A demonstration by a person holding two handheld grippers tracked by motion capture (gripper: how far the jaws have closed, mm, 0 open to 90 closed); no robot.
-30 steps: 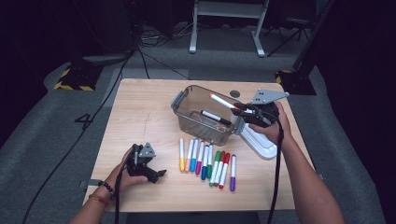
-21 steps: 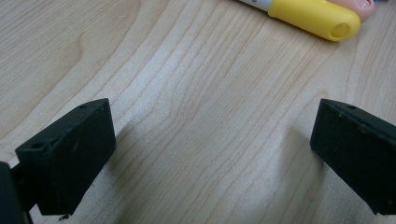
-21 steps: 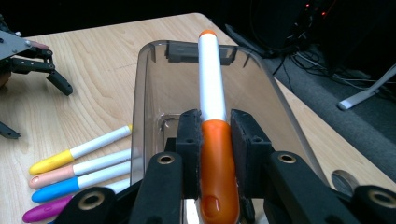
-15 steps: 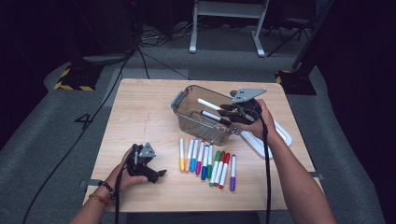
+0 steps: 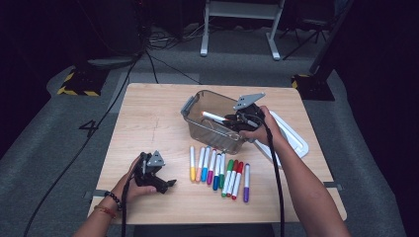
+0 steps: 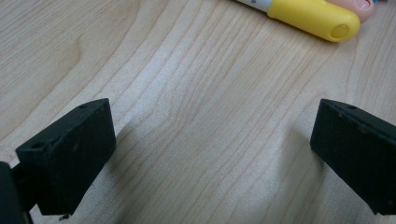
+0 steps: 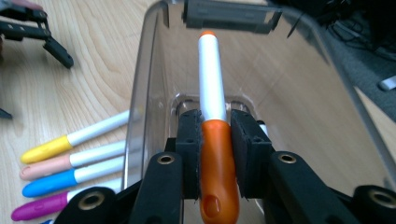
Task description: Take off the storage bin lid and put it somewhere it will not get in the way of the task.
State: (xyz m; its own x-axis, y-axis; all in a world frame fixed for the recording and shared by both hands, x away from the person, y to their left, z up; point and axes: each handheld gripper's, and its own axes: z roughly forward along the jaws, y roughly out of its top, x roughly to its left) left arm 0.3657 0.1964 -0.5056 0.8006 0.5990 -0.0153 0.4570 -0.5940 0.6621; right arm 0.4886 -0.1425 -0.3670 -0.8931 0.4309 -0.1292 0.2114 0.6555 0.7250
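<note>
Where the high view looks down on the table (image 5: 148, 113), the right gripper (image 5: 232, 120) holds an orange marker (image 5: 214, 116) over the clear bin (image 5: 197, 106); a row of markers (image 5: 217, 170) lies just in front of the bin. Left gripper (image 5: 170, 183) rests near the table's front edge.
Left gripper view: jaws wide apart over bare wood, yellow marker (image 6: 310, 16) beyond them.
Right gripper view: pads (image 7: 189, 149) clamp the orange marker's cap, its white barrel pointing into the bin.
</note>
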